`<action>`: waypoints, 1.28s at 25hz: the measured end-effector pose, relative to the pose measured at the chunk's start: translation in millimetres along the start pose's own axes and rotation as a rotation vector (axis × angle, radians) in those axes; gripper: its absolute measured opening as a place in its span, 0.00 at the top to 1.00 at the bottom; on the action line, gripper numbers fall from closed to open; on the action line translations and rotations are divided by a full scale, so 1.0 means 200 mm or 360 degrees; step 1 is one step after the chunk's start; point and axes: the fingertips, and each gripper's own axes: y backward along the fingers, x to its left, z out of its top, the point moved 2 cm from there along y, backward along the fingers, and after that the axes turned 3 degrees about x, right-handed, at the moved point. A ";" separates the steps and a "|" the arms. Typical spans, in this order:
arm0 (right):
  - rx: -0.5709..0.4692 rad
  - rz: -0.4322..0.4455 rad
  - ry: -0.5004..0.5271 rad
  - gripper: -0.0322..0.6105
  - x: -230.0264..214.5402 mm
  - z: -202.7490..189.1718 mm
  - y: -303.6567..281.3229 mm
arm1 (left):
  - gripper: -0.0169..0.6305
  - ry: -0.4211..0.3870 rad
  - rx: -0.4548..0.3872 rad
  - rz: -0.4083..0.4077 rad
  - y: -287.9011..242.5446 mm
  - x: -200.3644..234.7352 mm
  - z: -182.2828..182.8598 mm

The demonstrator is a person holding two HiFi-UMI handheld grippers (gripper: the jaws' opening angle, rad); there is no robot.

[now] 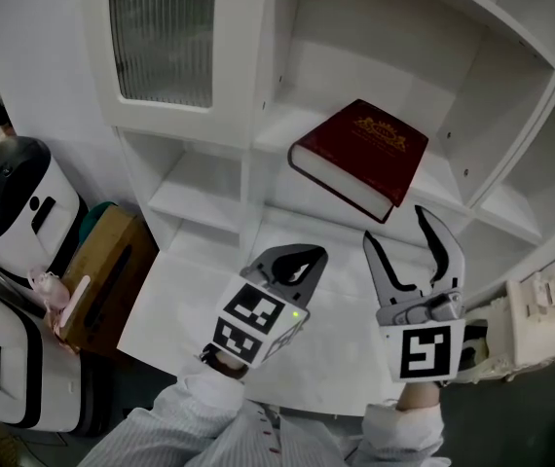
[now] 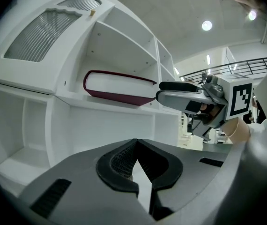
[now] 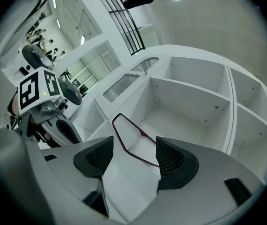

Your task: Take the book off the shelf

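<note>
A dark red hardcover book (image 1: 360,156) lies flat on a board of the white shelf unit (image 1: 279,125), one corner jutting over the front edge. My right gripper (image 1: 406,246) stands open just in front of that corner, with nothing between its fingers. In the right gripper view the book (image 3: 129,139) shows beyond the spread jaws, its page edges towards me. My left gripper (image 1: 292,261) hovers lower and to the left, shut and empty, over the white ledge (image 1: 209,300). The left gripper view has the book (image 2: 119,88) edge-on, with the right gripper (image 2: 160,91) at its end.
A frosted glass door (image 1: 161,37) closes the shelf compartment at upper left. White and black appliances (image 1: 10,197) and a wooden box (image 1: 102,261) stand to the left of the ledge. A white fitting (image 1: 540,309) sits at the right edge. The other shelf compartments hold nothing.
</note>
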 end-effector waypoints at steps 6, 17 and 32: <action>0.0247 -0.0072 0.0382 0.58 -0.02 -0.06 -0.04 | 0.96 0.0029 -0.0001 0.0011 0.00 0.02 -0.01; 0.0228 -0.0061 0.0725 0.58 0.00 -0.06 -0.09 | 0.96 0.0062 -0.0009 0.0028 -0.01 0.05 -0.02; 0.0205 0.0074 0.0996 0.56 0.03 -0.10 -0.22 | 0.96 0.0085 -0.0006 0.0050 -0.05 0.12 -0.02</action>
